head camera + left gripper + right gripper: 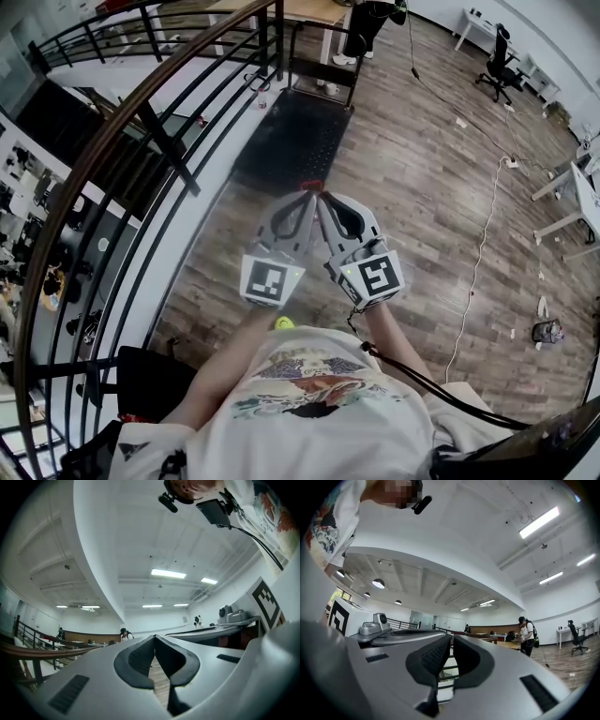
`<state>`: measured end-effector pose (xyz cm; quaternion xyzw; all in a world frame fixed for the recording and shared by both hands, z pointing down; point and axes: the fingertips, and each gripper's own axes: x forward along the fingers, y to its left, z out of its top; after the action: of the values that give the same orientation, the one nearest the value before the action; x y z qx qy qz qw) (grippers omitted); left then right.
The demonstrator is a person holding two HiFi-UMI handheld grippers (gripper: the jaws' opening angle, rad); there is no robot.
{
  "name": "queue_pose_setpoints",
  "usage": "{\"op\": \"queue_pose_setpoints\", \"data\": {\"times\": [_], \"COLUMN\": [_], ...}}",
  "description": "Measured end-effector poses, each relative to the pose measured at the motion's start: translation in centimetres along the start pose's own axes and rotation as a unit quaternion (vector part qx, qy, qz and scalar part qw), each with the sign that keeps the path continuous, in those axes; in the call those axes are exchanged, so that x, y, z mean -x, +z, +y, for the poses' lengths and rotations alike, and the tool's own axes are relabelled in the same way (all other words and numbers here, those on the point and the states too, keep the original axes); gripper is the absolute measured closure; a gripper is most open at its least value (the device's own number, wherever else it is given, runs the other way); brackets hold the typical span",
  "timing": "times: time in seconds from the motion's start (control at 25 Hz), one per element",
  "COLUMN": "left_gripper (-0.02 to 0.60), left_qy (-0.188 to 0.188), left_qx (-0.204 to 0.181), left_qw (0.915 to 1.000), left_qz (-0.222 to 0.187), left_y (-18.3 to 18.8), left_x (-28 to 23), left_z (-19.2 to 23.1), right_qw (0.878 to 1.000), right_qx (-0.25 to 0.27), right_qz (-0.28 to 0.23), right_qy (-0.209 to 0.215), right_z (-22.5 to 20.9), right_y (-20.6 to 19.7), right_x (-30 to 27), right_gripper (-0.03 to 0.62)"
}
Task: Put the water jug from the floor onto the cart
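Flooring (pixel 422 187): wood plank, filling the centre and right of the head view.

Railing (pixel 122 159): black bars under a brown top rail. It curves from the lower left to the top centre of the head view.

Cart (pixel 292 141): black flat deck, upper centre of the head view, just right of the railing. Its handle (pixel 319 70) stands at the far end, and a small red part (pixel 312 185) sits at the near edge.

Water jug: you cannot place it from any of the 3 views.

Your shirt (pixel 319 412): white with a print, bottom centre of the head view.

Your left gripper (pixel 307 197): grey, centre frame, tips just below the cart's near edge. In the left gripper view its jaws are clenched tip to tip on nothing, with floor planks showing through the gap lower down.

Your right gripper (pixel 324 198): grey, just beside the left one, tips near each other. In the right gripper view its jaws are clenched and empty, with railing bars visible through the thin slit.

2 marker cubes (pixel 270 279) (pixel 375 277): 1 at the rear of each gripper.

Office chair (pixel 497 66): black, upper right of the head view.

White cable (pixel 483 244): trailing down the floor at the right.

Person (pixel 527 634): standing at the right middle of the right gripper view.
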<state>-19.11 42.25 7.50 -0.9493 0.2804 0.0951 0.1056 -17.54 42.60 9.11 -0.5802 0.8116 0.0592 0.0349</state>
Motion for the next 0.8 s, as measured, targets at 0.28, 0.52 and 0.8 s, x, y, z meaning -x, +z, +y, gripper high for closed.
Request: {"op": "queue_pose_setpoints", "data": {"times": [0.28,0.52,0.8], "left_gripper": [0.569,0.570,0.571], "left_qy": [0.000,0.003,0.013], "left_qx": [0.003,-0.005,0.004], "left_qw": [1.0000,1.0000,0.9998], "left_qz": [-0.008,0.003,0.018], "left_y": [0.3,-0.6,-3.2], "left_x": [-0.3,-1.3,-3.6], "left_z": [0.9,0.7,2.2], "right_qw": [1.000,1.000,1.000], "right_qx": [0.002,-0.009,-0.022], "right_qz": [-0.002,0.002,0.008], "right_qy": [-0.007,0.001,0.013], "right_z": [-0.1,-1.2,-3.3], "right_y": [0.3,-0.5,-2.6], "right_x": [-0.9,-1.1,-3.3], "right_gripper": [0.563,0.563,0.563]}}
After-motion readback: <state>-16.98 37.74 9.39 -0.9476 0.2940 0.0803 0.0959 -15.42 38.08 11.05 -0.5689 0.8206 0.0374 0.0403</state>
